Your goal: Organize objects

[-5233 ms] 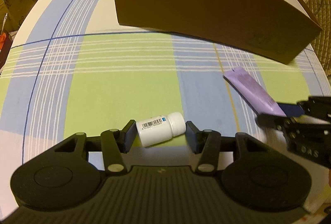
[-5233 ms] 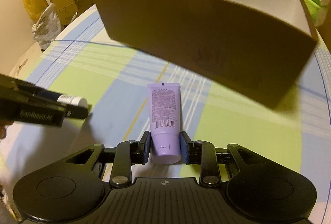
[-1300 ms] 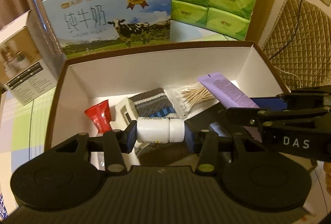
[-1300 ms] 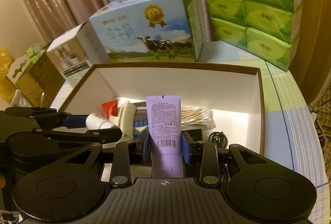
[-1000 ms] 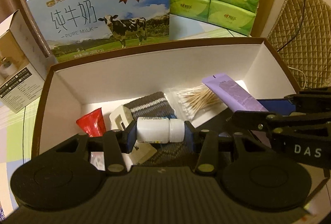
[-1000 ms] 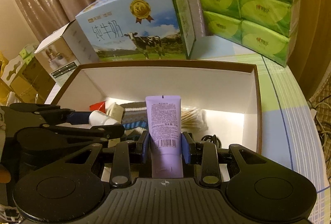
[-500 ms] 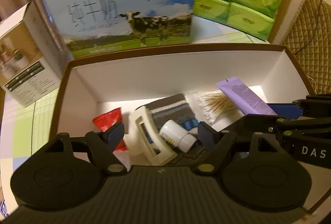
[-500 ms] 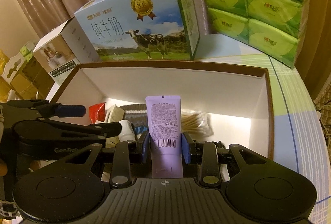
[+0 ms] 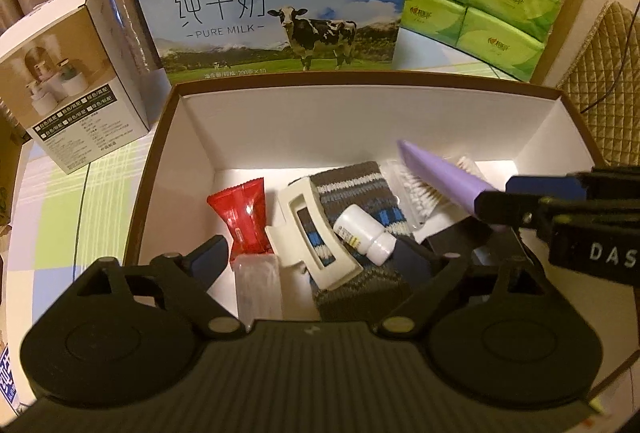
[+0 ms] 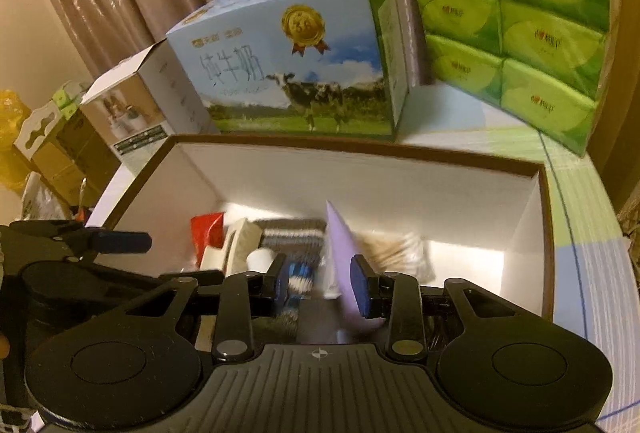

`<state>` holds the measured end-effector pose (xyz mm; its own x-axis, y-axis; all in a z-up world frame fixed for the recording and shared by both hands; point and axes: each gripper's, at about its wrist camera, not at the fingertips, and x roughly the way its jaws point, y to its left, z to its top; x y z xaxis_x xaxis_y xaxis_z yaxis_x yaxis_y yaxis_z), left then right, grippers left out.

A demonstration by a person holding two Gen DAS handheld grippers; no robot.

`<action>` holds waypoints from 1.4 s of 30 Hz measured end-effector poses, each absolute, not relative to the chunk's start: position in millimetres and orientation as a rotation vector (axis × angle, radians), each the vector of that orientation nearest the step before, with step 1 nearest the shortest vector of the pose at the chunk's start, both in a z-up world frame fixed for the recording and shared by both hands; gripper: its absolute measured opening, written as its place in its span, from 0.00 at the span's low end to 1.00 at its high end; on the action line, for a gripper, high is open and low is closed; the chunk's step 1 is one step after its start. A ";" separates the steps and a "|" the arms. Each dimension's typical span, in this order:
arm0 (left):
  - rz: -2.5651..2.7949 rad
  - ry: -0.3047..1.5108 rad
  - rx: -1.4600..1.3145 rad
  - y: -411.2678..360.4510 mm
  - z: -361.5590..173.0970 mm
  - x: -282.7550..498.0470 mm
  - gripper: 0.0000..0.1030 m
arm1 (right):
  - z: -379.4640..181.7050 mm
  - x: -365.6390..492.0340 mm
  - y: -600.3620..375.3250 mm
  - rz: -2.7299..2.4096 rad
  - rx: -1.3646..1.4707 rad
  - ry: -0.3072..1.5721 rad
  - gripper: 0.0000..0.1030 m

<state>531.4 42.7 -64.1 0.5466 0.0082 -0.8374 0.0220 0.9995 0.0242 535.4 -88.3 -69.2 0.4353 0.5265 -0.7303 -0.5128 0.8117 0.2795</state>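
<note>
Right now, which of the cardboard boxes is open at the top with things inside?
The brown box with white inner walls, nearest the grippers. It holds a small white bottle, a sock and more. The milk carton behind it is closed.

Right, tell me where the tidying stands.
Done: the white bottle lies in the box, on the sock. The left claw is above it with its jaws opening, clear of the bottle.
In hand: the purple tube sits between the pads of the right claw, above the box. Whether it is gripped firmly is unclear.
Left: lay the tube inside.
</note>
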 end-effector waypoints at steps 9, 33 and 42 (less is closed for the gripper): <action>-0.009 0.988 0.022 41.8 -57.0 519.5 0.89 | -73.7 522.5 -100.4 0.619 0.024 0.943 0.43; 0.051 0.898 0.040 22.3 -13.7 438.8 0.98 | -37.9 446.7 -137.1 0.578 -0.028 0.813 0.98; 0.109 0.856 0.012 11.2 5.4 374.9 0.99 | -21.9 401.3 -163.1 0.580 -0.033 0.777 0.98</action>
<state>374.9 11.2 5.4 0.6506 0.1002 -0.7528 -0.0909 0.9944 0.0538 401.3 -163.1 -21.9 0.5657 0.4815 -0.6694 -0.5053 0.8440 0.1801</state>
